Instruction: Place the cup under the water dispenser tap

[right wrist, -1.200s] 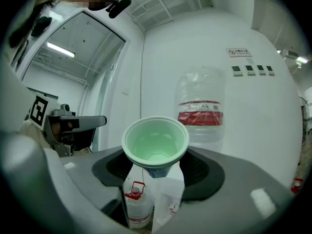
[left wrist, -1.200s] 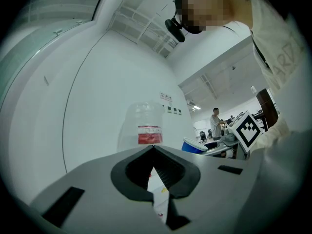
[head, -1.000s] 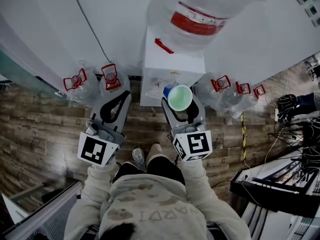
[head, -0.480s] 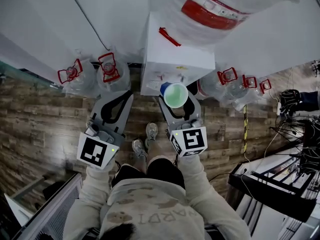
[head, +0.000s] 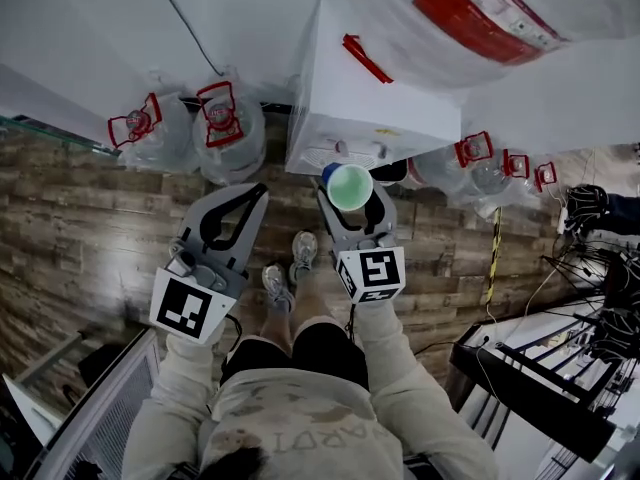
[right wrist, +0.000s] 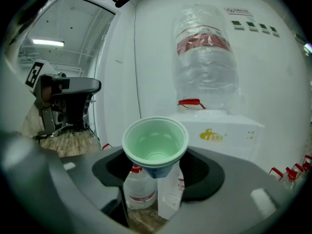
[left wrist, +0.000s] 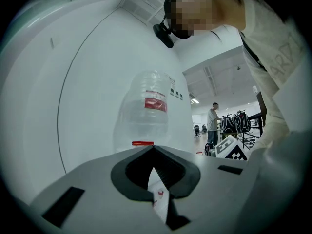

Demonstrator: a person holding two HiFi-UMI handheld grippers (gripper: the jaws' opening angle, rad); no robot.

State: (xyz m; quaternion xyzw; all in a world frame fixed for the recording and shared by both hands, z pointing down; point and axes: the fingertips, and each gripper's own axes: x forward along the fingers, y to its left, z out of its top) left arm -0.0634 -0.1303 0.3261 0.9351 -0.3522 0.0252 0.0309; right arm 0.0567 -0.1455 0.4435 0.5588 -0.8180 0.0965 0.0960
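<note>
A cup [head: 350, 185] with a pale green inside and blue outside stands upright in my right gripper [head: 351, 194], which is shut on its lower body. In the head view the cup sits against the front of the white water dispenser [head: 360, 88], just below its taps [head: 343, 149]. In the right gripper view the cup [right wrist: 155, 143] fills the middle between the jaws of my right gripper [right wrist: 156, 172], with the dispenser [right wrist: 229, 130] behind it to the right. My left gripper [head: 256, 192] hangs to the left of the dispenser, shut and empty, as the left gripper view shows too [left wrist: 152, 150].
A large water bottle [head: 480, 8] with a red label tops the dispenser. Spare bottles with red handles stand on the wooden floor at its left [head: 228, 126] and right [head: 482, 168]. Cables and black equipment [head: 590, 278] lie at the right. The person's shoes [head: 290, 268] are below the grippers.
The person has stepped closer to the dispenser. My right gripper has carried the cup forward up to the dispenser's front, under the taps. The left gripper stayed shut alongside.
</note>
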